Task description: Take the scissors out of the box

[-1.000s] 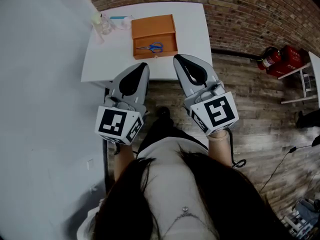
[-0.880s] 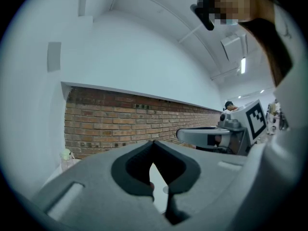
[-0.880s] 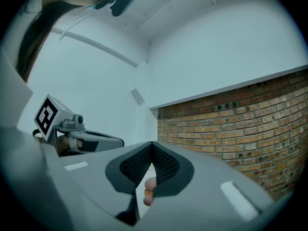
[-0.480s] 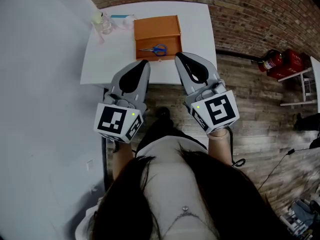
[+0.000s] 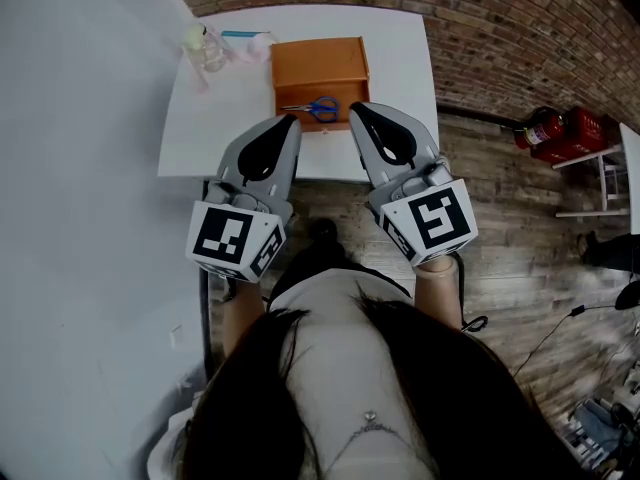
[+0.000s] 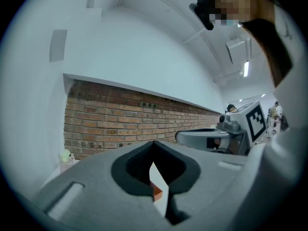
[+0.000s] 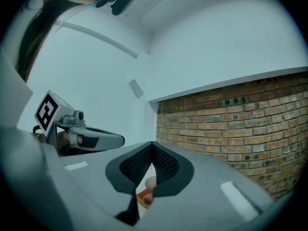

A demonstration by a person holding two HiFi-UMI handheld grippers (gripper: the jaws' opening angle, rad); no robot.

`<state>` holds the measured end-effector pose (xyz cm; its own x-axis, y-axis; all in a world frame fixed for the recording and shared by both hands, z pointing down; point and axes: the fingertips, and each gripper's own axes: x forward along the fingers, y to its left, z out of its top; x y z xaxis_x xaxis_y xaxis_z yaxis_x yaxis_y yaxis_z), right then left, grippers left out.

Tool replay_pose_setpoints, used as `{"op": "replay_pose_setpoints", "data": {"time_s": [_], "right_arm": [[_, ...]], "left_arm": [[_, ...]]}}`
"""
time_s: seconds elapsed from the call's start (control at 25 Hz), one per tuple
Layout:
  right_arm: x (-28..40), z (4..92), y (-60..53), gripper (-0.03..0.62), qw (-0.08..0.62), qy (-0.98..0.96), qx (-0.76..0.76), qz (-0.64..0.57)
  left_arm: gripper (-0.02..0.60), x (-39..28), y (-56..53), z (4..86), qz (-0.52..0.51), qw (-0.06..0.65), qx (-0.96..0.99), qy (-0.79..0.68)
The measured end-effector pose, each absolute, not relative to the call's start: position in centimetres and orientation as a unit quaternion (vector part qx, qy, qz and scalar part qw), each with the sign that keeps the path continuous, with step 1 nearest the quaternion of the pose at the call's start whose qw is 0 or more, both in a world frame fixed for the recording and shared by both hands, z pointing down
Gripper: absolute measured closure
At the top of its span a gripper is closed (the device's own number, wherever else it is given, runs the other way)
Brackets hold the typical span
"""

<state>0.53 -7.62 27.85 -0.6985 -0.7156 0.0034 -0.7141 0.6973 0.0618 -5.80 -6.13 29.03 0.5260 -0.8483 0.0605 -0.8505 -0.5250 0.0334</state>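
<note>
Brick wall (image 5: pixel 520 28) runs behind the box, no bearing on the job. White table (image 5: pixel 200 118) carries the box, which sits at mid-table toward the near edge; bare top to the box's L and R.

Orange wooden box (image 5: pixel 320 63): far part is a flat closed top, near part is open from above w/ low walls.

My L tongs (image 5: pixel 287 120) and R tongs (image 5: pixel 358 111) hang level just short of the box's near wall, one at each near corner, not touching it. Both are pressed together and pinching nothing; through each pair I only see a sliver of table and orange wood.

Scissors (image 5: pixel 318 108) lie flat in the box's open near part, blue loops toward the box's R side, blades toward its L. My guess: light, stiff, steel blades slick, plastic loops grippier. Best hold prob. at the loops or the neck just beside the pivot. They lie flat on the box floor, so there's little room to get a tip under. May skate when nudged.

In the way: the box's near wall, so I'd come over it from above, after spreading the tongs. Box itself looks light and could slide.

Clear bottle (image 5: pixel 205 46) plus small clutter sit well L of the box's far corner, no obstacle.
</note>
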Motion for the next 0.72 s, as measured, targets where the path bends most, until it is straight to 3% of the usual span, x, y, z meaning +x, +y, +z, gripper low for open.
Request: {"op": "replay_pose_setpoints", "data": {"time_s": [0.72], "right_arm": [[-3.2, 28.0, -11.7, 0.588, 0.031, -0.918, 0.393, -0.042]], "left_arm": [[0.581, -9.0, -10.7, 29.4, 0.006, 0.034, 0.881, -0.472]]}}
